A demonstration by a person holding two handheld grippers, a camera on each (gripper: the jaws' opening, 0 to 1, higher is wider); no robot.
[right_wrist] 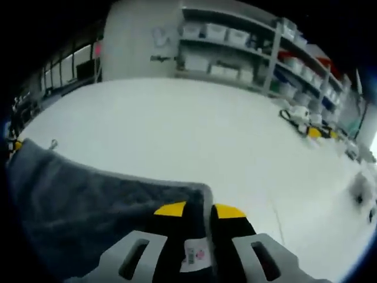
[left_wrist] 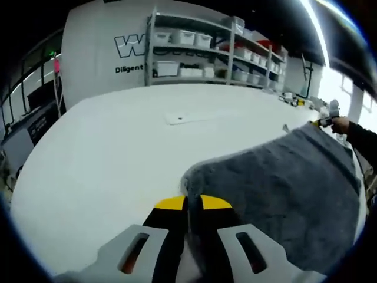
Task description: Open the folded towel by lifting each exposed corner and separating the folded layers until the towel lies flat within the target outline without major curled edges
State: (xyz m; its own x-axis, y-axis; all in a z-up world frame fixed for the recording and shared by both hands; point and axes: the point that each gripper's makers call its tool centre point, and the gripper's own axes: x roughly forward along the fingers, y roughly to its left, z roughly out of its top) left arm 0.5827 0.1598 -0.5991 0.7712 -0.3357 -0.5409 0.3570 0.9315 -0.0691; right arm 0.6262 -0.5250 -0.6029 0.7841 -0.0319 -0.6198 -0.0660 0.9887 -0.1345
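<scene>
A grey towel [left_wrist: 277,188] hangs spread between my two grippers above the white table [left_wrist: 118,147]. In the left gripper view, my left gripper [left_wrist: 191,203] is shut on the towel's near corner, its yellow-tipped jaws pressed together on the cloth. My right gripper [left_wrist: 325,121] holds the far corner at the right edge, with a hand [left_wrist: 341,125] behind it. In the right gripper view, my right gripper [right_wrist: 200,209] is shut on a corner of the towel [right_wrist: 88,200], and a white label [right_wrist: 197,253] lies between the jaws. The left gripper [right_wrist: 16,144] shows at the far left.
A flat white sheet [left_wrist: 182,118] lies on the table beyond the towel. Shelves with white bins [left_wrist: 194,53] stand behind the table. Small tools and devices [right_wrist: 300,115] sit near the table's far right edge. A wide stretch of bare tabletop [right_wrist: 194,130] lies ahead.
</scene>
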